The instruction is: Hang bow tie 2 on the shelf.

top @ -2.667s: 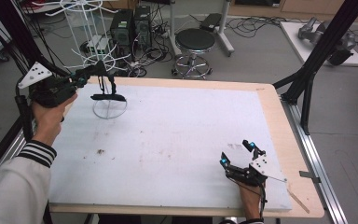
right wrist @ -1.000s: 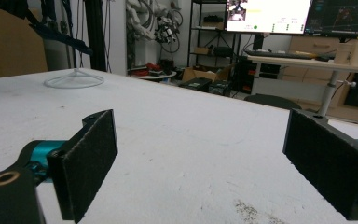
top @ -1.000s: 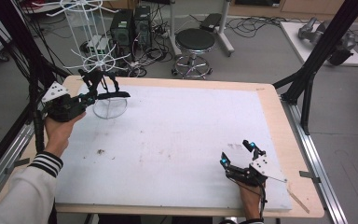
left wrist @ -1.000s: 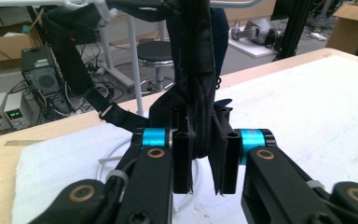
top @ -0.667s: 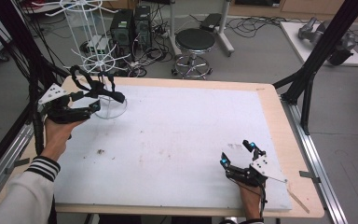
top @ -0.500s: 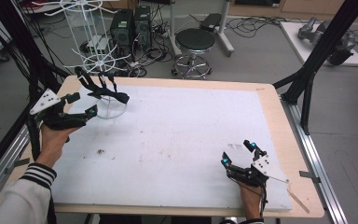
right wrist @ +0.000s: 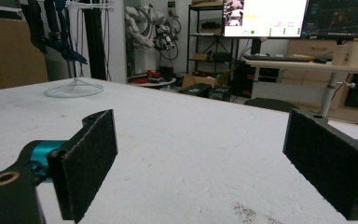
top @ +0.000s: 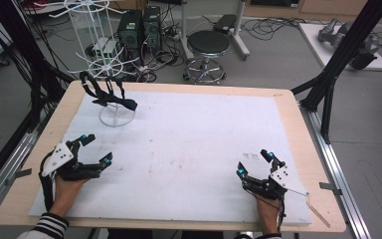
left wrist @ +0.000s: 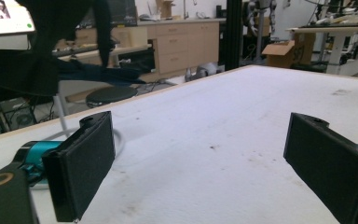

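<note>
Work in hand: a dark strap (top: 110,94) hangs on a small white wire stand (top: 115,115) at the far left of the table (top: 288,124); judging by how things lie, the hanging looks done and both hands sit back at the near edge.
Strap: draped over the stand's top, one end drooping right toward the mat; in the right gripper view it shows far off at upper left (right wrist: 56,32), above the stand's ring base (right wrist: 74,88).
Left tongs (top: 93,151): released, jaws wide apart with nothing between them, near the front left of the mat, well apart from the stand.
Right tongs (top: 252,163): released too, jaws spread and bare, at the front right, well apart from everything.
Mat (top: 204,149): white, lightly speckled with dirt, bare between the two hands.
Doing it well: if the strap needs settling, I would bring the left tongs in low and level, since the stand looks light and could tip at a sideways nudge.
Grip advice: pinch the drooping end, not the wire, and lift rather than drag.
Risk: the strap seems loosely hooked; a tug could pull it off.
</note>
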`<move>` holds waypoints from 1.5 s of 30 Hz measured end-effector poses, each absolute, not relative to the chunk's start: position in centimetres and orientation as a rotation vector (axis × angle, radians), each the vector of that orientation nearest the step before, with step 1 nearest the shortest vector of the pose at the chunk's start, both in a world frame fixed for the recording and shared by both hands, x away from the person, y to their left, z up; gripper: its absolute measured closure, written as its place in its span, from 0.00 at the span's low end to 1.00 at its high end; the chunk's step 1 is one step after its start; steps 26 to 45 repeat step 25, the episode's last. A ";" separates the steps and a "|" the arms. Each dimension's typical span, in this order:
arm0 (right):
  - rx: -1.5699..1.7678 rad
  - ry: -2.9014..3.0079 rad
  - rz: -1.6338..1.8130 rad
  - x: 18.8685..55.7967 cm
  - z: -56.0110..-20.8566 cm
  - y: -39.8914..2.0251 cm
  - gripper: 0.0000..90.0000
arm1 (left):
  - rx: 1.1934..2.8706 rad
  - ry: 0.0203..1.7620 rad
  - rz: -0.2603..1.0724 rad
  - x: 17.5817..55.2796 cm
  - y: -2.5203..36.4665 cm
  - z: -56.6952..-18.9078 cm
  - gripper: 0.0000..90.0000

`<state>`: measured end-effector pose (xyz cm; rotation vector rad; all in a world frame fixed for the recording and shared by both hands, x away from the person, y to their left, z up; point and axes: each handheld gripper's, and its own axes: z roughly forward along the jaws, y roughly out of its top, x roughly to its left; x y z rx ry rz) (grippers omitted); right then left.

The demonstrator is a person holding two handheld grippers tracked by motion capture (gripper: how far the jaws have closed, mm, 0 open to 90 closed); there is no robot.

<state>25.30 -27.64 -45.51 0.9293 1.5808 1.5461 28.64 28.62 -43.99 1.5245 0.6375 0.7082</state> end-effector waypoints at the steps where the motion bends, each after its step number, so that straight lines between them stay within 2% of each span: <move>1: 0.928 1.581 1.545 25.3 -45.5 -27.6 0.10 | 1.520 0.636 0.712 28.4 28.5 -44.2 0.10; 18: 0.928 1.574 1.538 25.3 -45.5 -27.6 0.10 | 1.416 0.678 0.723 27.2 28.8 -45.6 0.10; 45: 0.931 1.571 1.536 25.2 -45.5 -27.6 0.10 | 1.420 0.681 0.737 27.2 28.8 -45.6 0.11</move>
